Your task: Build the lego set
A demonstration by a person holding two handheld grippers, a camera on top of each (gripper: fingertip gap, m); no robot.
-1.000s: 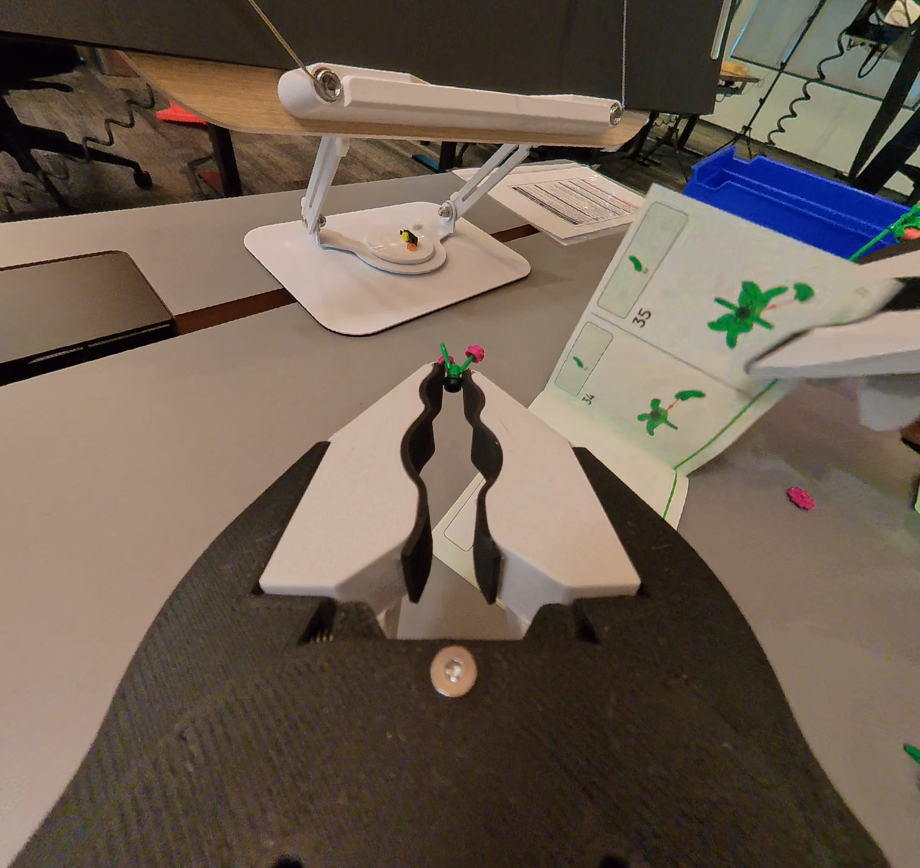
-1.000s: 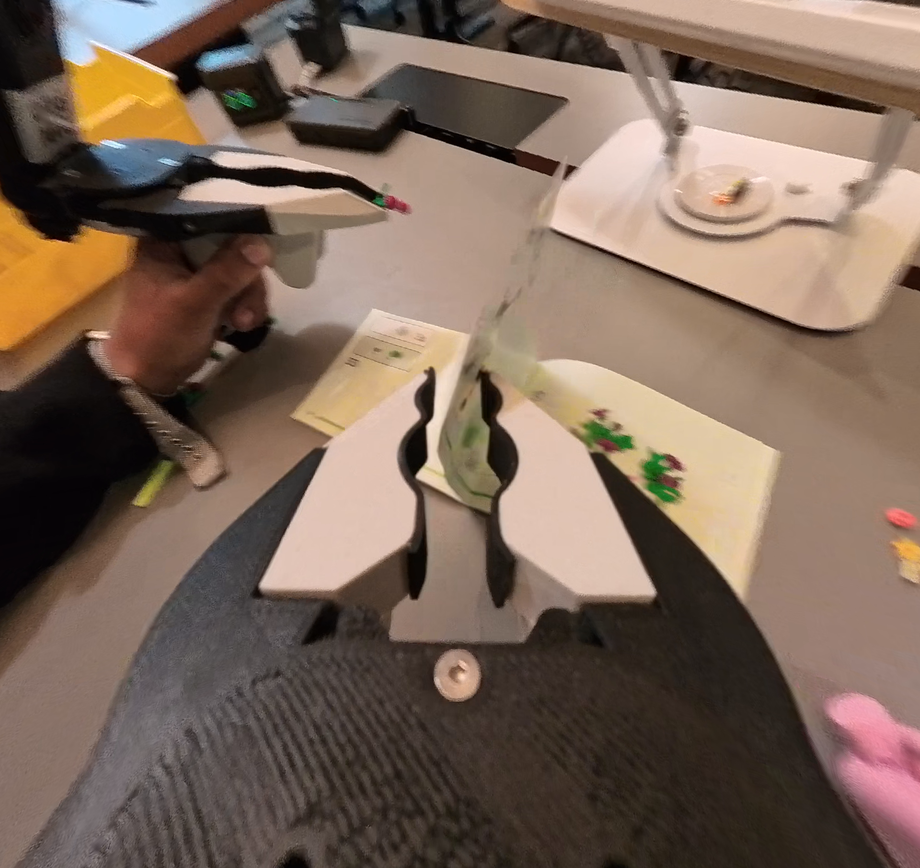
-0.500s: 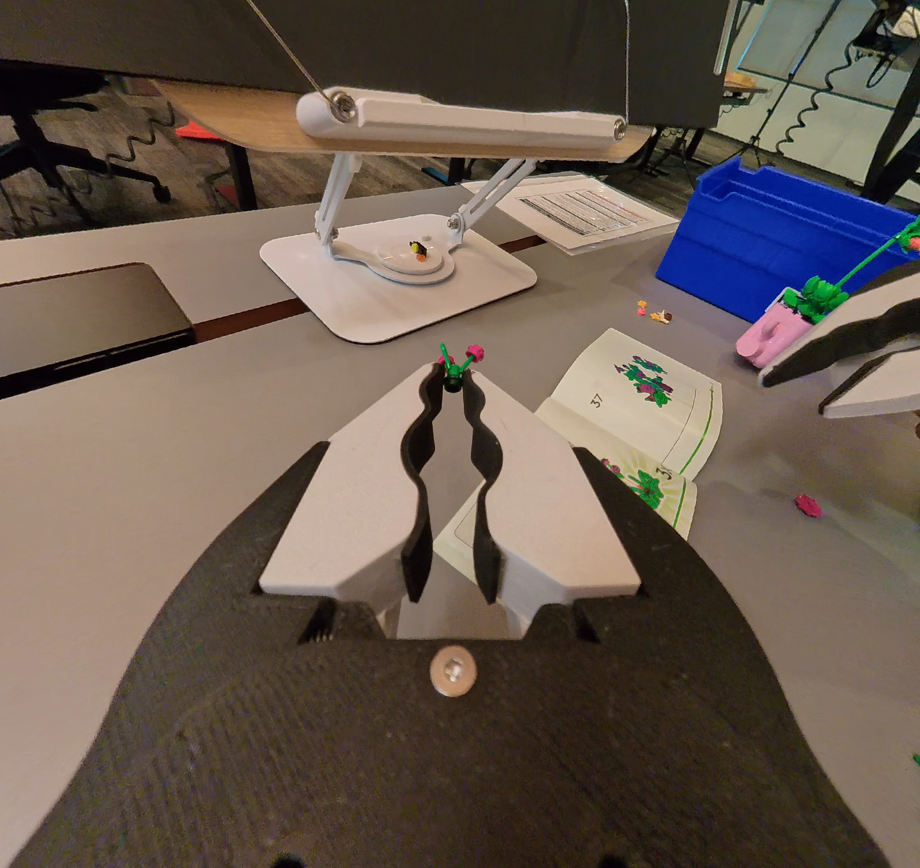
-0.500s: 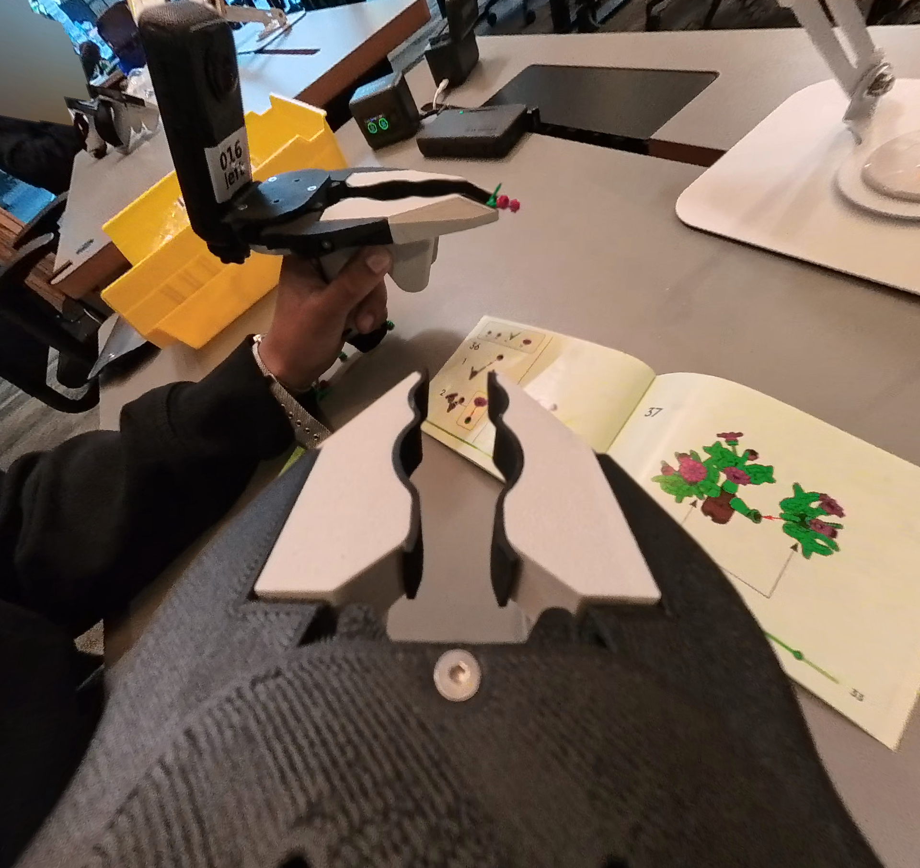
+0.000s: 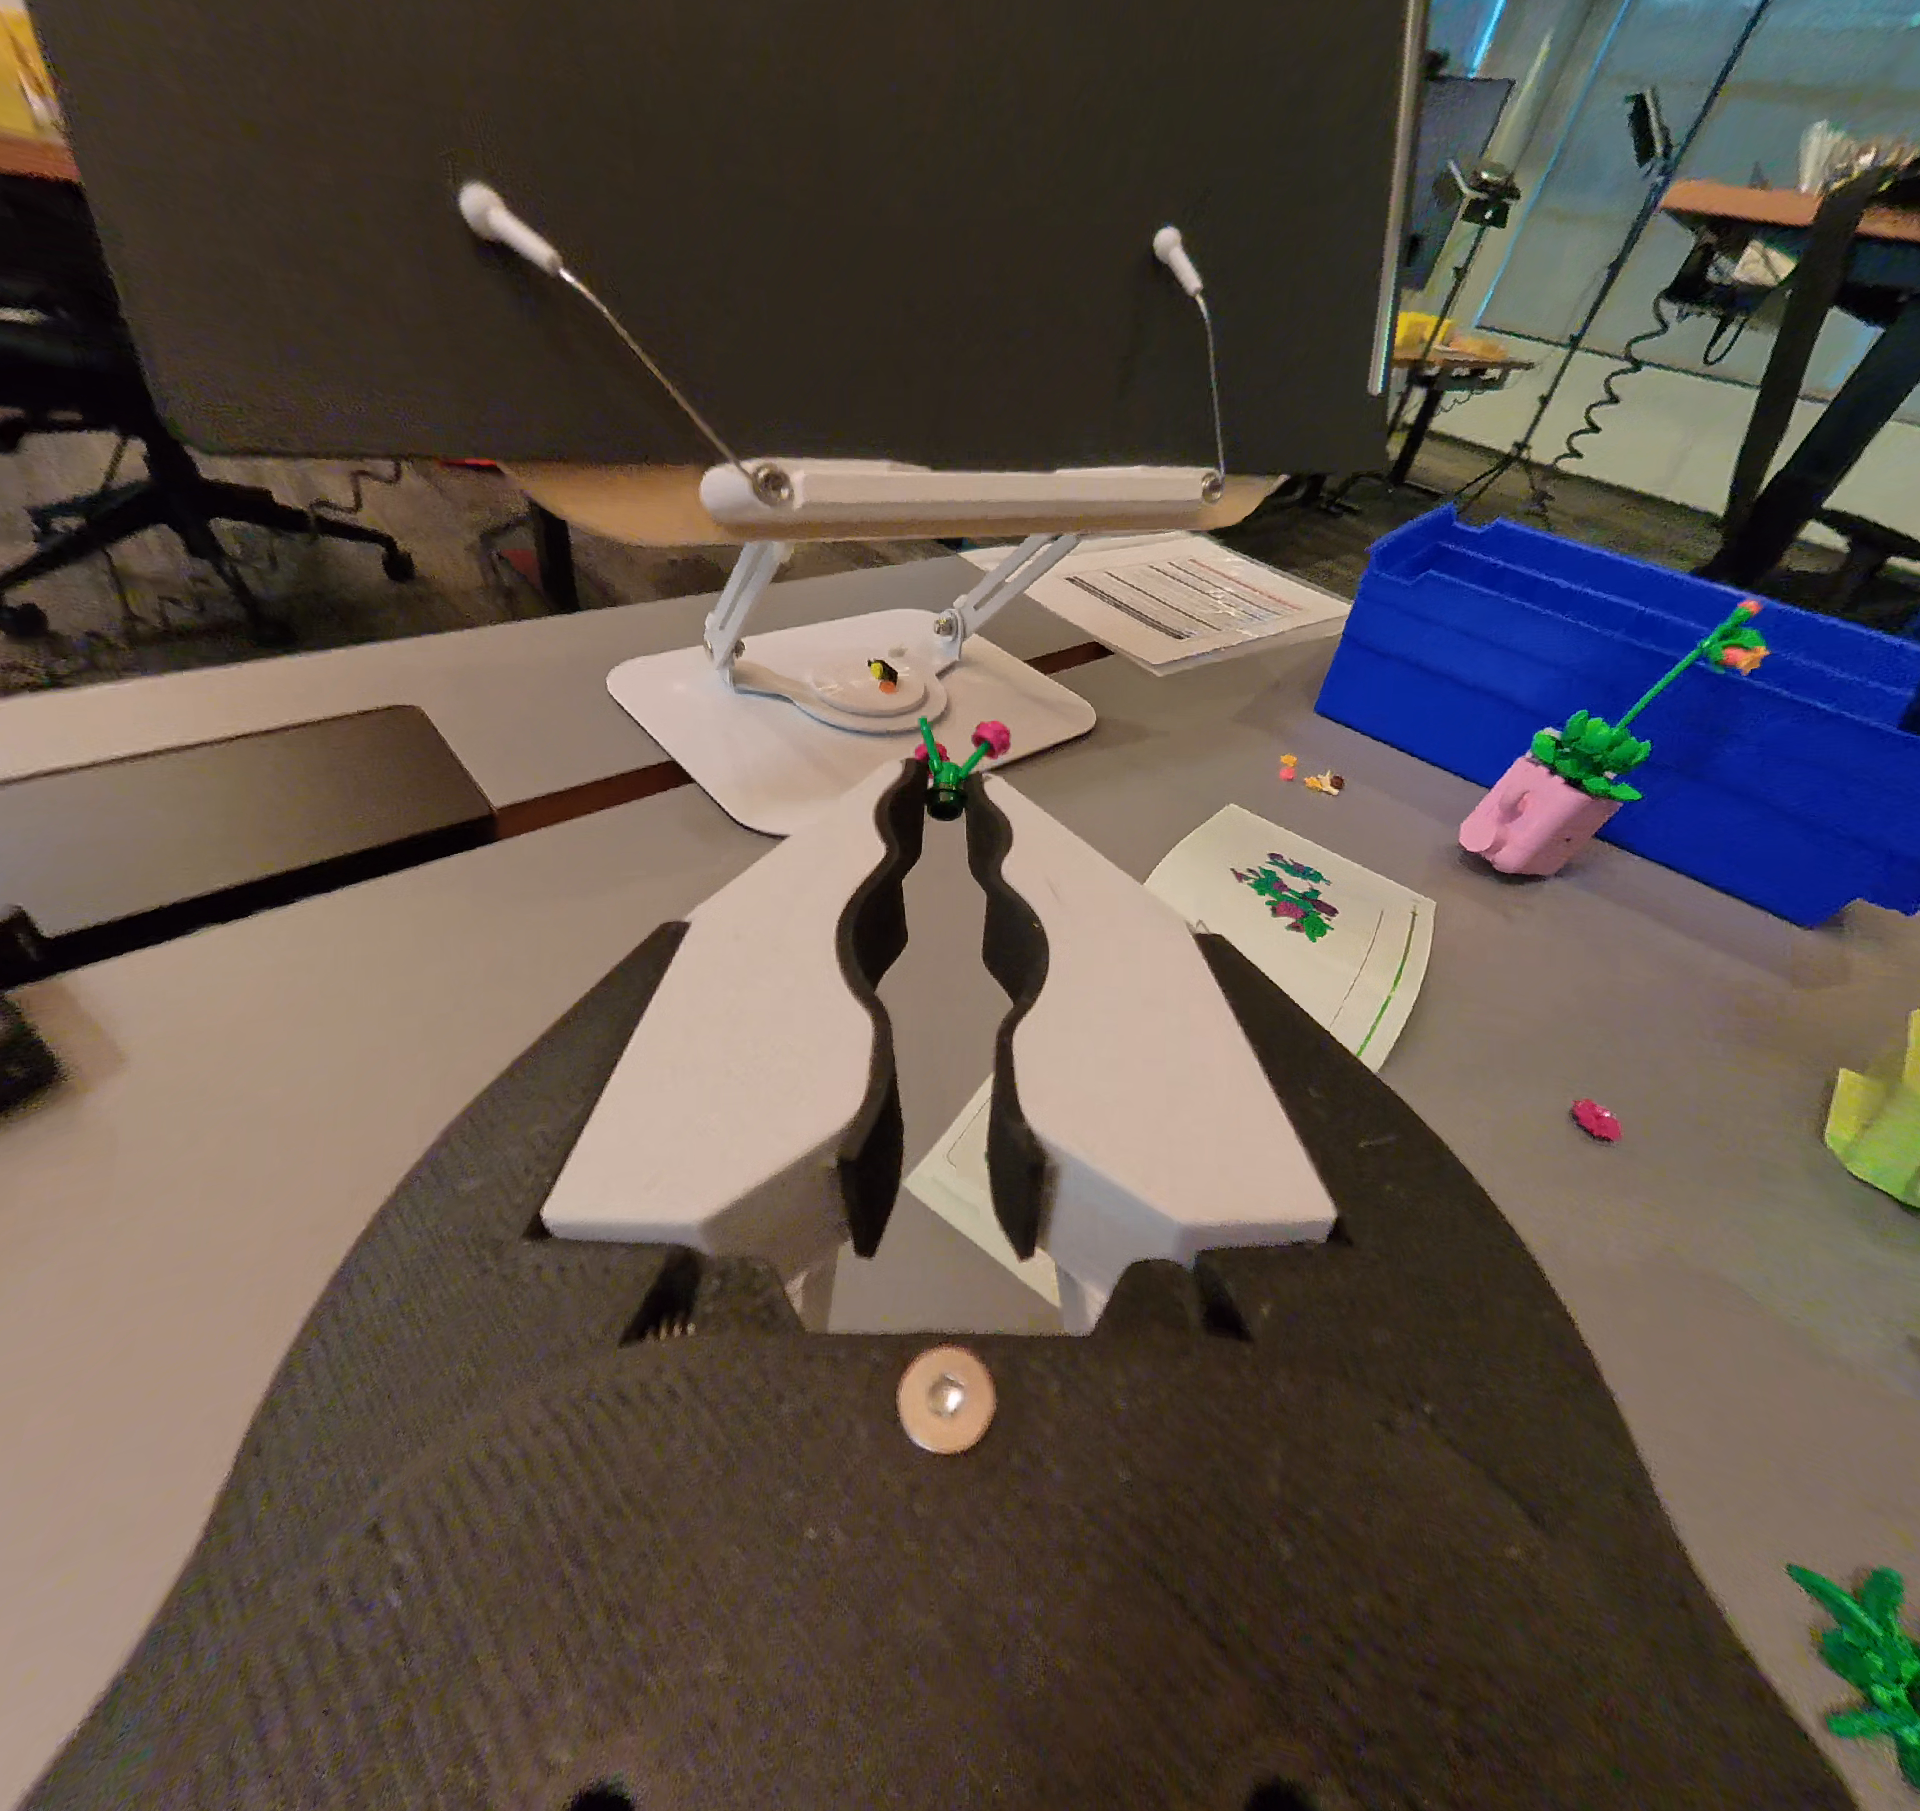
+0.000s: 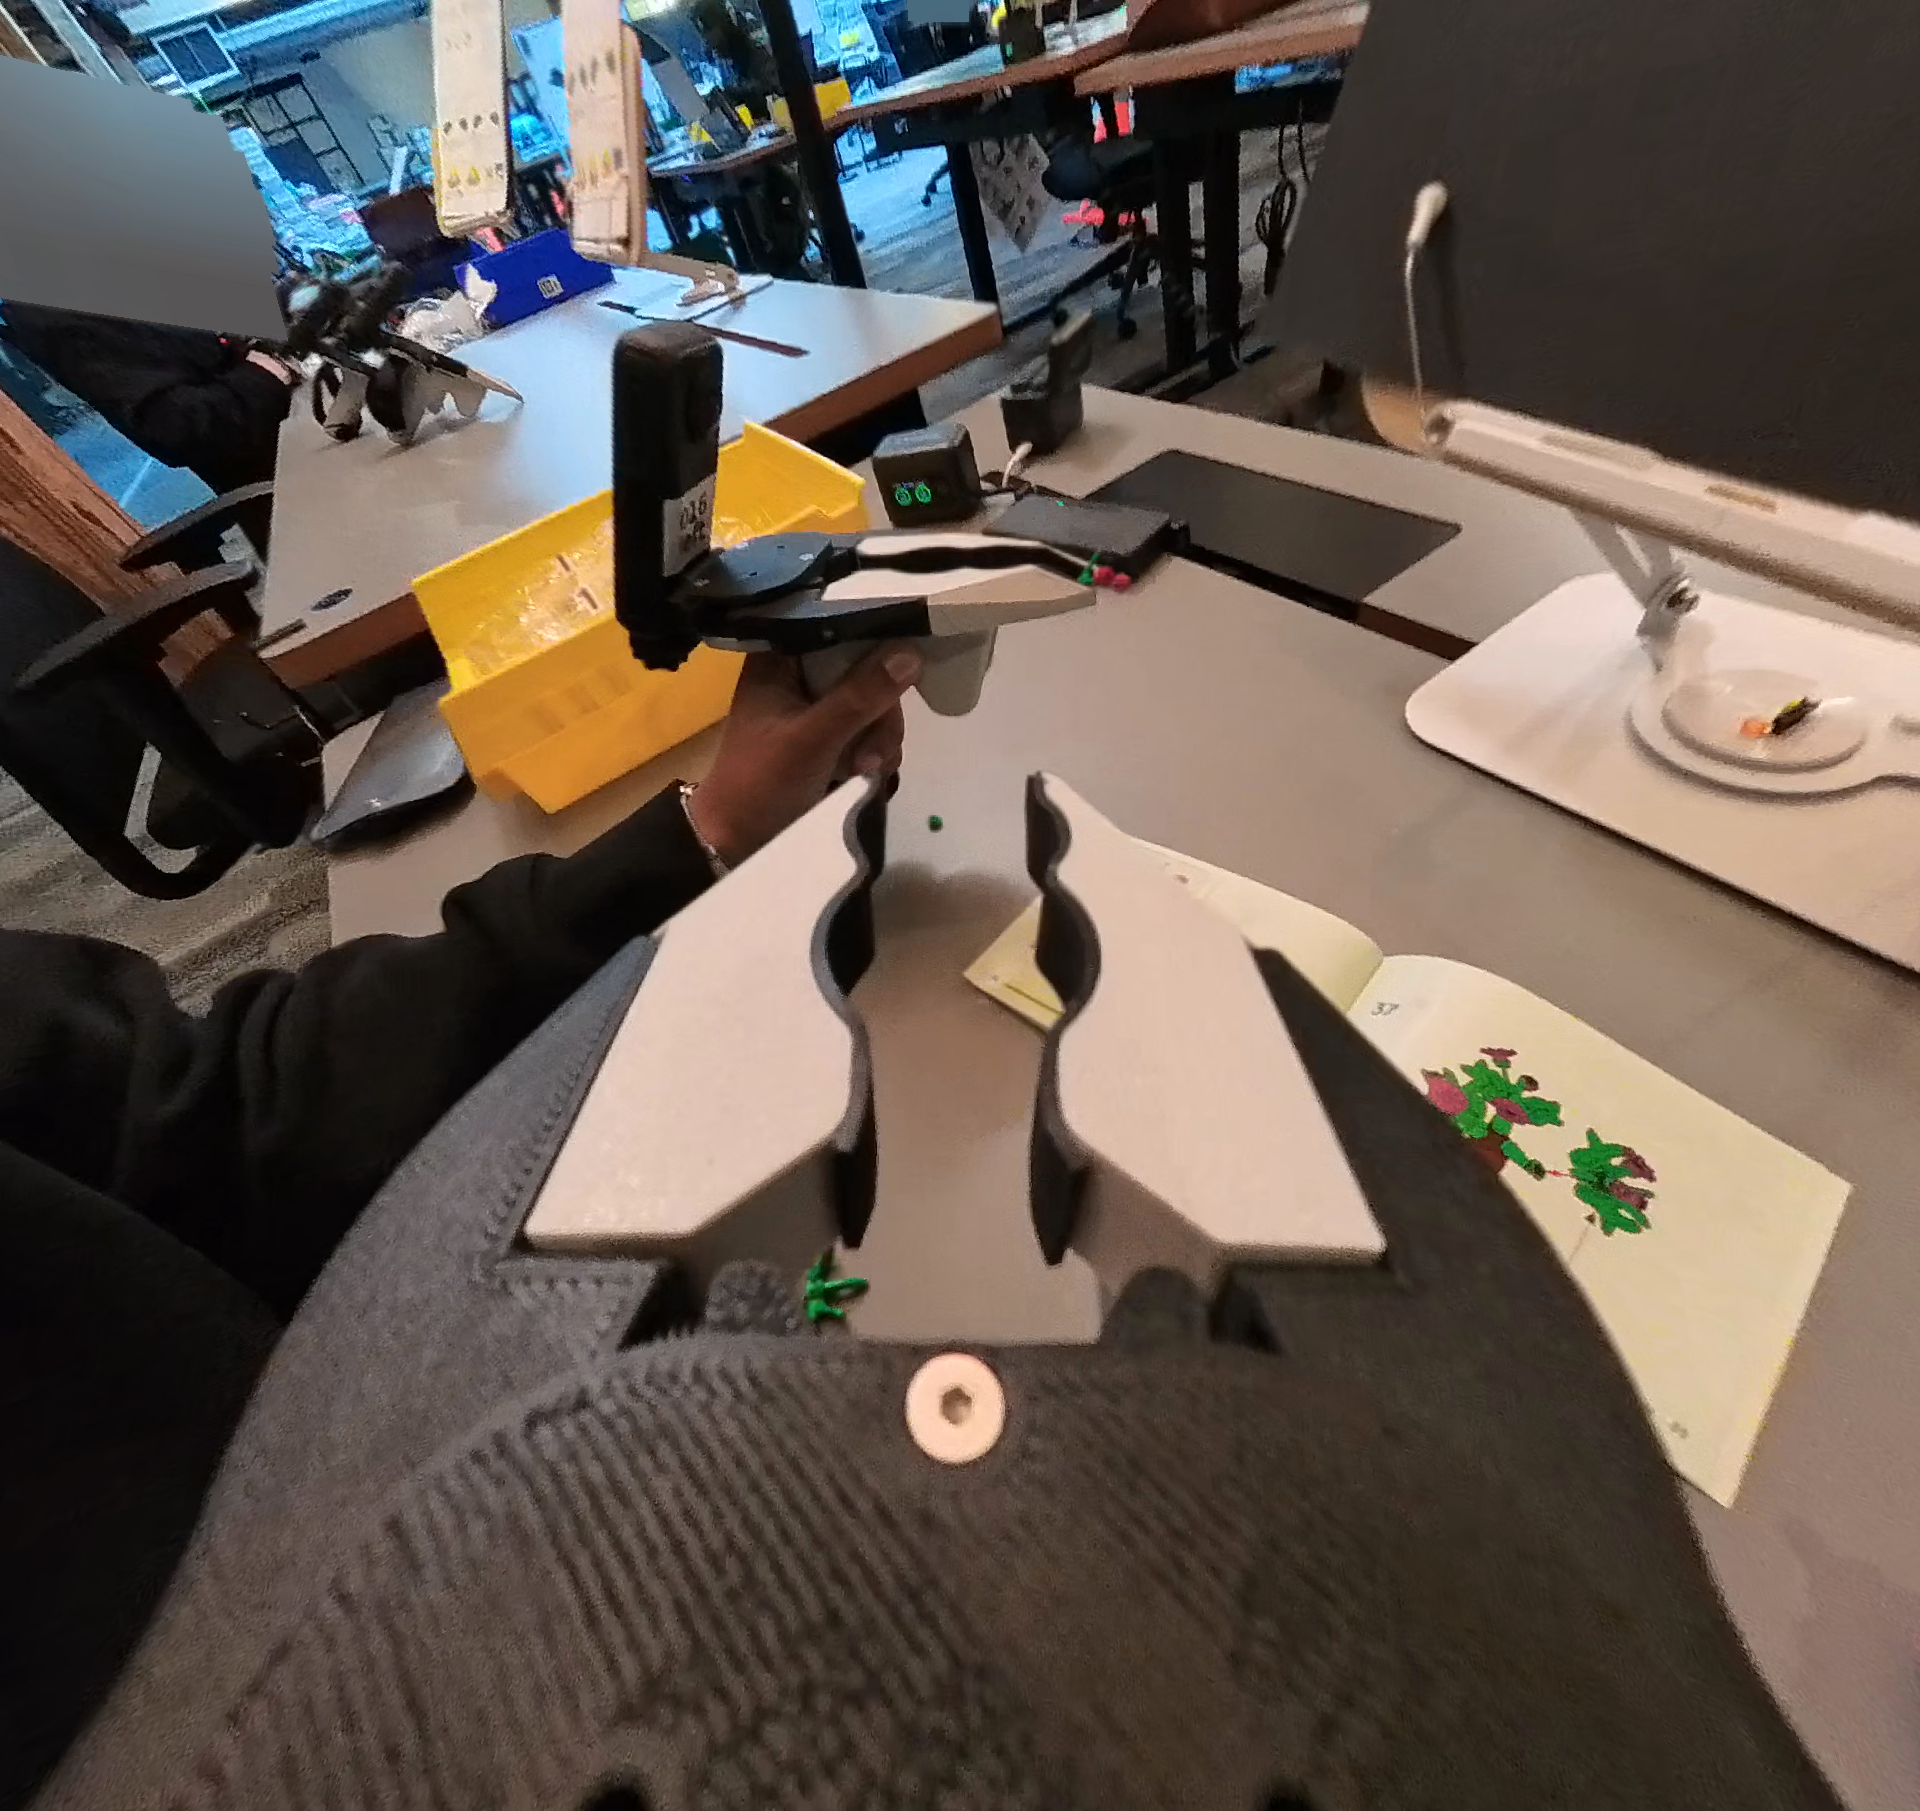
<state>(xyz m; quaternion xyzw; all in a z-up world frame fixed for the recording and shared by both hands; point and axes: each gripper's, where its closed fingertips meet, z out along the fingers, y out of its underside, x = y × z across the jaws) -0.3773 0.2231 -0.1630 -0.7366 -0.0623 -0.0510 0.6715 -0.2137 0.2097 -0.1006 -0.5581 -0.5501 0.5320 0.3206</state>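
My left gripper (image 5: 943,793) is shut on a small green stem piece with pink flower buds (image 5: 961,762), held above the grey table. It shows from the side in the right wrist view (image 6: 1093,575), with the flower stem (image 6: 1101,575) at its tips. My right gripper (image 6: 951,800) is open and empty above the table. The instruction booklet (image 6: 1538,1169) lies open and flat to its right; it also shows in the left wrist view (image 5: 1309,920). A pink pot with green leaves and a tall stem (image 5: 1558,795) stands by a blue bin (image 5: 1662,722). A small green piece (image 6: 935,822) lies on the table.
A white stand (image 5: 862,712) with a dish of small pieces stands at the back. A yellow bin (image 6: 613,660) is behind the left hand. A loose pink piece (image 5: 1595,1120), green leaf pieces (image 5: 1870,1657) and a yellow-green bag (image 5: 1881,1127) lie at the right.
My right gripper let go of the booklet page, which fell flat, and drew back out of the left wrist view. The left gripper lifted and kept hold of the flower stem.
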